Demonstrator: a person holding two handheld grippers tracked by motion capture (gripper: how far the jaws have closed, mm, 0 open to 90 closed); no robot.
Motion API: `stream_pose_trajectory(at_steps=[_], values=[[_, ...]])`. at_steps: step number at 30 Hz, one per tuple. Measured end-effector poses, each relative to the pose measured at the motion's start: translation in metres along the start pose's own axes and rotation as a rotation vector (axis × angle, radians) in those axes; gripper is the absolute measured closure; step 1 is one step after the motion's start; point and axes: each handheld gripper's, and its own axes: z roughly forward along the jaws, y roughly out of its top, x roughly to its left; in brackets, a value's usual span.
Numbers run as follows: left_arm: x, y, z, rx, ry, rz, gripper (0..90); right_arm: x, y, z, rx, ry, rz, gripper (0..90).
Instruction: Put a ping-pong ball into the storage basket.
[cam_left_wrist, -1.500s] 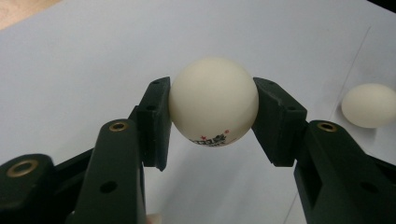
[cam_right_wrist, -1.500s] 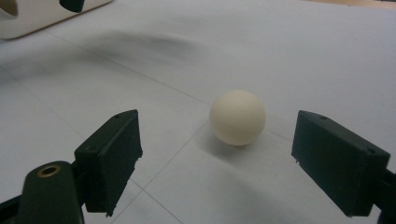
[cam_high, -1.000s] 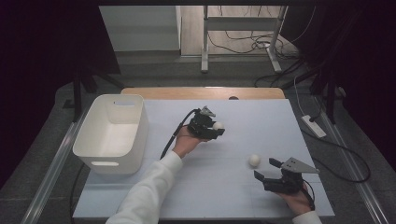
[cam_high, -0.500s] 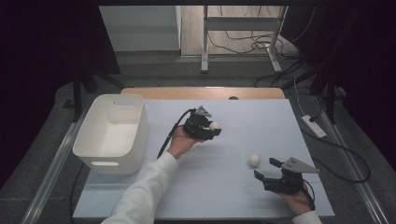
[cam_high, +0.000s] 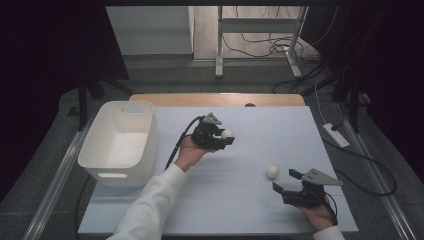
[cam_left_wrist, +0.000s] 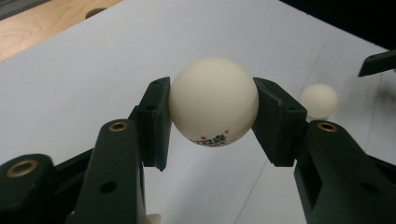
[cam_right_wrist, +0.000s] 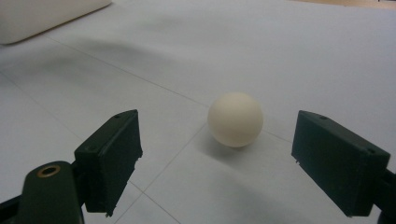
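The left gripper (cam_high: 220, 136) is hanging above the middle of the desk (cam_high: 280, 125), a little toward the far edge, and its jaws are pressing from both sides on a cream table-tennis ball (cam_left_wrist: 213, 100), which is sitting clear of the surface between the two black pads (cam_left_wrist: 156, 121). Small printed lettering is showing on the underside of that ball in the left gripper view. The person's left hand (cam_high: 189, 152) is wrapping the gripper body, a white sleeve (cam_high: 150, 205) is running back toward the near edge, and the gripper's cable (cam_high: 176, 147) is looping down beside the wrist. A second cream ball (cam_high: 272, 172) is lying on the desk toward the near right corner, well apart from the held one. The right gripper (cam_high: 287, 181) is sitting low just behind that ball, near the near edge, with its jaws standing wide apart and gripping nothing; in the right gripper view the second ball is resting on the desk just ahead of the gap between the pads, touching neither. A white bin (cam_high: 120, 142) is standing along the left edge of the desk, just beside the left forearm's side.
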Motion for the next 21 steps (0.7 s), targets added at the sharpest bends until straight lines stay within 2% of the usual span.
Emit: stream_pose_trajectory(at_steps=[10, 15, 21], values=[[0.001, 0.000, -0.019, -0.054, 0.021, -0.001, 50.6, 0.000, -0.001, 0.002, 0.009, 0.005, -0.006, 15.9], [0.002, -0.001, -0.021, -0.051, 0.025, -0.002, 50.6, 0.000, -0.001, 0.001, 0.007, 0.002, -0.006, 16.0], [0.002, -0.005, -0.028, -0.069, 0.031, -0.003, 50.6, 0.000, -0.001, 0.001, 0.009, 0.003, -0.006, 16.0]])
